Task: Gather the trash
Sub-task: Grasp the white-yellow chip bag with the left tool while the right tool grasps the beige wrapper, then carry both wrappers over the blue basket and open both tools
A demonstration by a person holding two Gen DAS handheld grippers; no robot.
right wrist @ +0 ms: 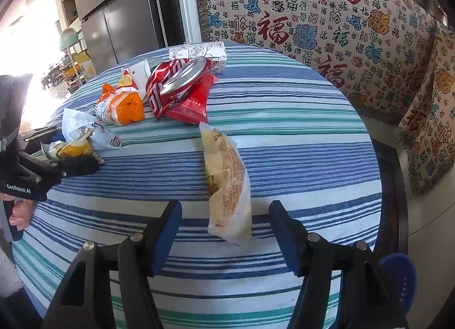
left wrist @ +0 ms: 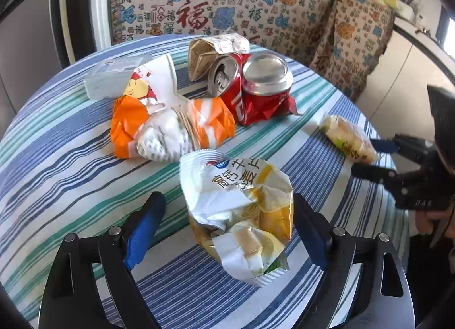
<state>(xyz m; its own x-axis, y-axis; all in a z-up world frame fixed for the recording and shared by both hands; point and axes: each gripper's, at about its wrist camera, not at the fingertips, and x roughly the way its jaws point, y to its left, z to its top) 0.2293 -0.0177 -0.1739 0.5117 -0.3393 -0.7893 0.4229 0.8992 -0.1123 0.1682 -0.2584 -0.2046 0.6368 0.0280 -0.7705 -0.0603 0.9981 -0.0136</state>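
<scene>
- Crumpled yellow-and-white snack bag (left wrist: 241, 215) is lying on the striped tablecloth (left wrist: 71, 164), between the fingers of the left gripper (left wrist: 227, 226); the jaws are standing wide and the blue pads (left wrist: 142, 229) are not pressing on it.
- Right gripper (right wrist: 224, 229) is hovering with its jaws apart around the near end of a pale, long wrapper (right wrist: 227, 186), which is lying flat on the cloth, untouched by the pads.
- Farther back, an orange-and-white wrapper (left wrist: 170, 129) is sitting just beside two crushed red cans (left wrist: 250, 87), which are touching each other.
- Behind the cans a folded paper carton (left wrist: 210, 50) is resting; a clear plastic box (left wrist: 113, 75) is lying to the left.
- Patterned fabric (left wrist: 241, 1) is covering the seat behind the table.
</scene>
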